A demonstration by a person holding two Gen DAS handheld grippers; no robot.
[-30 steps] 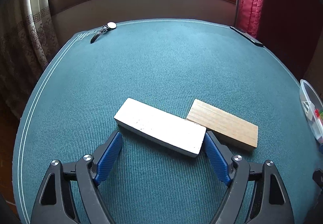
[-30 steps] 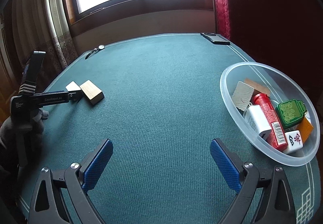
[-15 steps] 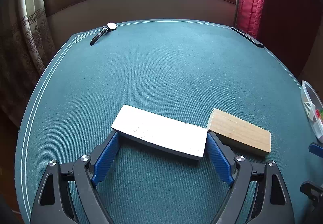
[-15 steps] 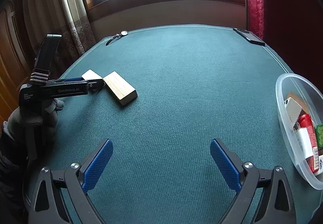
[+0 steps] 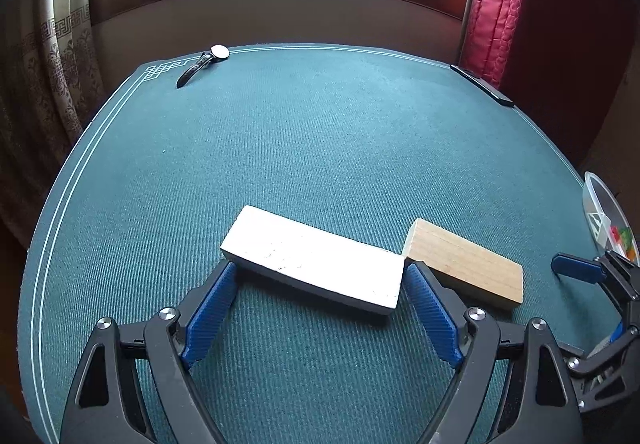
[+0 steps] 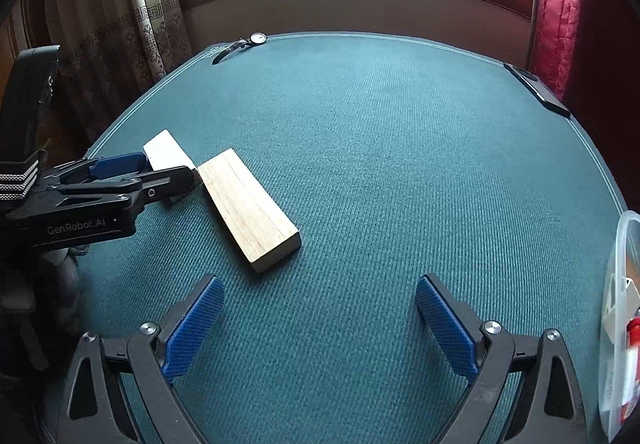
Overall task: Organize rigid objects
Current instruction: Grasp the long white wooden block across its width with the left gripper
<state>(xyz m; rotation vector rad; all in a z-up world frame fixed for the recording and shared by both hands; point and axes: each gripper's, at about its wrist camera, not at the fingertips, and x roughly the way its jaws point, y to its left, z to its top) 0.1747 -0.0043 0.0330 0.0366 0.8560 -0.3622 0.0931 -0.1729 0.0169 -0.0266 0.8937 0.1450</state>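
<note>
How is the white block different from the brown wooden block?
The white block looks painted and plain; the brown wooden block shows bare grain lines. The white block sits between the left gripper's jaws at its two ends; the brown wooden block lies outside them, with nothing around it. Both are flat rectangular blocks lying on the green table, corners nearly meeting.

In the right wrist view the left tool (image 6: 168, 174) covers most of the white block (image 6: 162, 150), so whether its pads touch it cannot be told there; the clear bowl (image 6: 624, 284) is cut by the right edge, its contents mostly out of sight; in the left wrist view only a sliver of that bowl (image 5: 596, 200) shows; the watch (image 5: 204, 60) dial is too small to read.
</note>
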